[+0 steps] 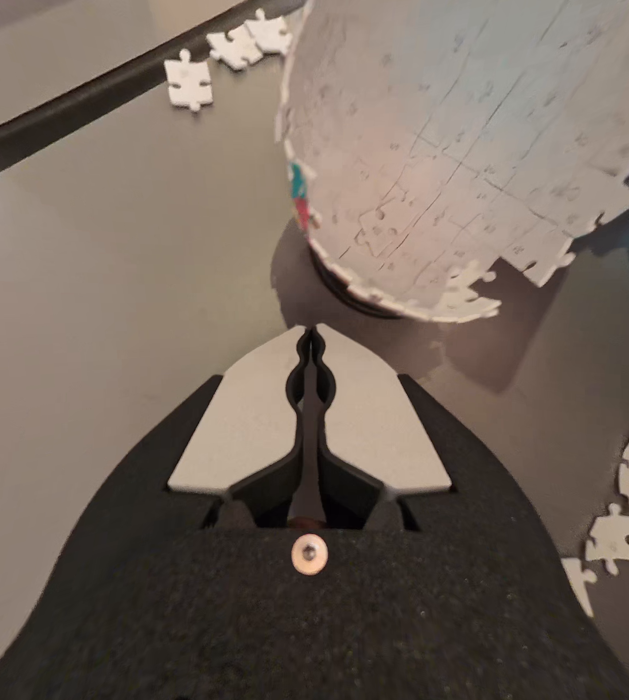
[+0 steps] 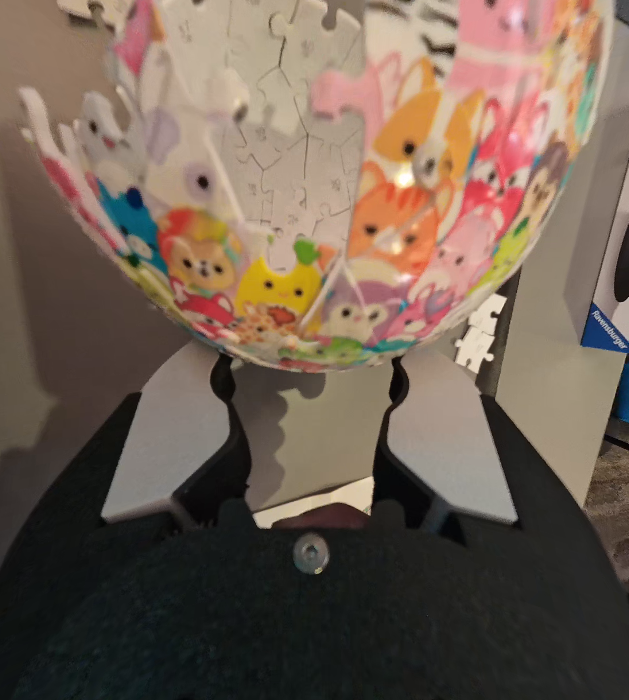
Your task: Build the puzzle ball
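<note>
Most of the puzzle ball (image 2: 305,189) is already assembled: a curved shell of joined pieces, printed with bright cartoon animals outside and plain white inside, standing on a dark ring stand (image 1: 347,299) on the grey table (image 1: 78,265). A wide jagged gap still runs down its side, so I judge the build well past halfway but unfinished. Loose pieces (image 1: 189,81) lie white side up near the table's far edge, with more (image 1: 614,538) beside the left gripper (image 1: 312,331), whose fingers are pressed together on nothing, just short of the stand. The right gripper (image 2: 307,365) has its fingers spread wide and empty under the ball's lower curve; whether they touch it is hard to tell. The ball's top is cut off in both views, and motion blur softens the edges of the gap. A puzzle box (image 2: 623,227) stands at the right.
</note>
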`<state>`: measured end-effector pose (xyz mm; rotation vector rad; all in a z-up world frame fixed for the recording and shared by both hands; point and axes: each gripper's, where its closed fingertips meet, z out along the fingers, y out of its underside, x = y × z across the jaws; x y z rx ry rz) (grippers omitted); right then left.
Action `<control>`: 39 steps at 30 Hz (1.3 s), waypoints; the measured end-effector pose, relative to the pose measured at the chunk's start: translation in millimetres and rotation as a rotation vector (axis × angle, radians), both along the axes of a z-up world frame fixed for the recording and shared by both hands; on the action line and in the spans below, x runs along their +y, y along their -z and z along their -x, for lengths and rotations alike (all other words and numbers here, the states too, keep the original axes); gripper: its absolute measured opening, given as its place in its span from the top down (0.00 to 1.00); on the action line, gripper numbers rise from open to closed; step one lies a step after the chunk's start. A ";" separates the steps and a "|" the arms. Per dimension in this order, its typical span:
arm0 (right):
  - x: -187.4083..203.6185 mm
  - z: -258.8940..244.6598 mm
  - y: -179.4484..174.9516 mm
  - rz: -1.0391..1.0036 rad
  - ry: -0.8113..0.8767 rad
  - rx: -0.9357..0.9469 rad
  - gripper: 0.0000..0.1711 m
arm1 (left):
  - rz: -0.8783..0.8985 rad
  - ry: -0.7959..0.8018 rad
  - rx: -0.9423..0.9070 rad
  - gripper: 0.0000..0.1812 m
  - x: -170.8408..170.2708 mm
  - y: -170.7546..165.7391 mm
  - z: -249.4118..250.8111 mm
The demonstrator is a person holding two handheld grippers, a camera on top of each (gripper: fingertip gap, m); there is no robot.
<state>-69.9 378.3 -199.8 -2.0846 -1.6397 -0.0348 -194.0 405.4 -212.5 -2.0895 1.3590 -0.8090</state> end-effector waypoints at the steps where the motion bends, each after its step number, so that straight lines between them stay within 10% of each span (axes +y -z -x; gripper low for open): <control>1: 0.2 -1.0 1.2 -0.004 0.002 -0.004 0.52 | 0.028 -0.012 -0.002 1.00 1.2 -1.2 2.7; 12: 0.4 -0.4 0.4 -0.061 0.023 0.036 0.52 | 0.536 -0.243 -0.095 0.81 -0.6 -47.9 -12.5; 21: 9.0 -11.0 -8.4 -0.146 0.057 -0.019 0.50 | 0.504 -0.316 0.290 0.85 -4.5 -31.6 -9.6; 39: 6.5 -10.5 -23.9 -0.294 -0.004 -0.061 0.51 | 0.576 -0.430 0.408 0.93 -10.4 -22.7 -13.4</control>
